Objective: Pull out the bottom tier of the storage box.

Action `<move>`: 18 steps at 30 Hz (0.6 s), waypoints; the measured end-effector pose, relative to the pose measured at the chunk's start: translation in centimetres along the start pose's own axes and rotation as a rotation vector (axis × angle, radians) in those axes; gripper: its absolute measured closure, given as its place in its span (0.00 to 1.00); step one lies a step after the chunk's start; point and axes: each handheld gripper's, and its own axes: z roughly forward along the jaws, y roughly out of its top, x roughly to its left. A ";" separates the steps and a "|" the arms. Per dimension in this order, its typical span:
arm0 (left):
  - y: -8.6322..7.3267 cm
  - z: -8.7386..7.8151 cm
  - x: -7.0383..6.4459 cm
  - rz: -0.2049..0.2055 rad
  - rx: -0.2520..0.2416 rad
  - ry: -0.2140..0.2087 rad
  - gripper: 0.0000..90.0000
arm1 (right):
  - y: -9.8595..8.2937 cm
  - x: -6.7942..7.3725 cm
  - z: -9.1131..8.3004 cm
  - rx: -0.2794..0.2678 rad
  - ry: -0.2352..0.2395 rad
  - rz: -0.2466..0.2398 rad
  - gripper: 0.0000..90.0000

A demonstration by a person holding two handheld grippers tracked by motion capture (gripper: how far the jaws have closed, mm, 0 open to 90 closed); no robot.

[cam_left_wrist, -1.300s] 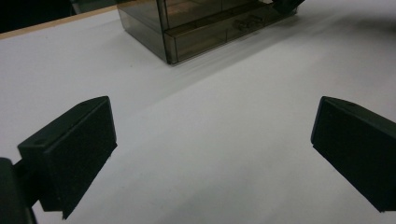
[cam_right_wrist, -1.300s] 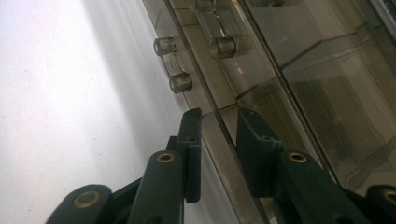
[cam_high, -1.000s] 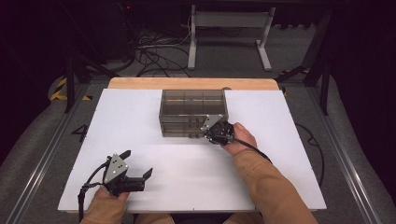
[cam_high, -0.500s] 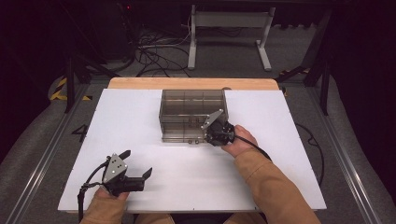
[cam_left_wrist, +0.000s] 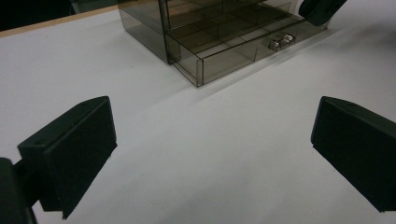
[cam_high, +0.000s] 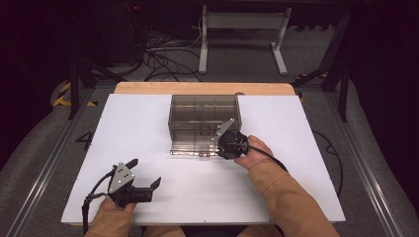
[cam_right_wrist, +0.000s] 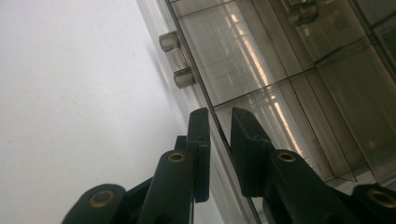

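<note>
A smoky see-through drawer cabinet (cam_high: 205, 111) stands at the back middle of the white table. Its bottom drawer (cam_left_wrist: 233, 51) is pulled partly out, divided into compartments, with a small clear handle (cam_right_wrist: 177, 60) on its front. My right gripper (cam_right_wrist: 219, 116) has one jaw on each side of the drawer's thin front wall, to the right of the handle, and is shut on it. In the high view that right gripper (cam_high: 217, 149) sits at the drawer's right front corner. My left gripper (cam_high: 145, 172) rests near the table's front left, wide open and holding nothing (cam_left_wrist: 212, 135).
The white table top (cam_high: 306, 163) has bare room on both sides of the cabinet and in front of it. A wooden edge (cam_high: 202, 88) runs along the back. Cables and a metal desk frame (cam_high: 242, 29) lie on the floor beyond.
My right gripper has drawn back a little toward the person, and the bottom drawer has slid out with it. The left gripper has stayed put.
</note>
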 end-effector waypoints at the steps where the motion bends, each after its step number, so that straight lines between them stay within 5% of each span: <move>1: 0.0 0.0 0.0 0.001 0.000 0.000 0.01 | 0.0 0.0 0.0 0.001 0.003 0.000 0.87; 18: 0.0 0.0 0.0 0.001 0.000 0.001 0.01 | -0.6 1.8 -0.7 0.014 0.024 -0.033 0.86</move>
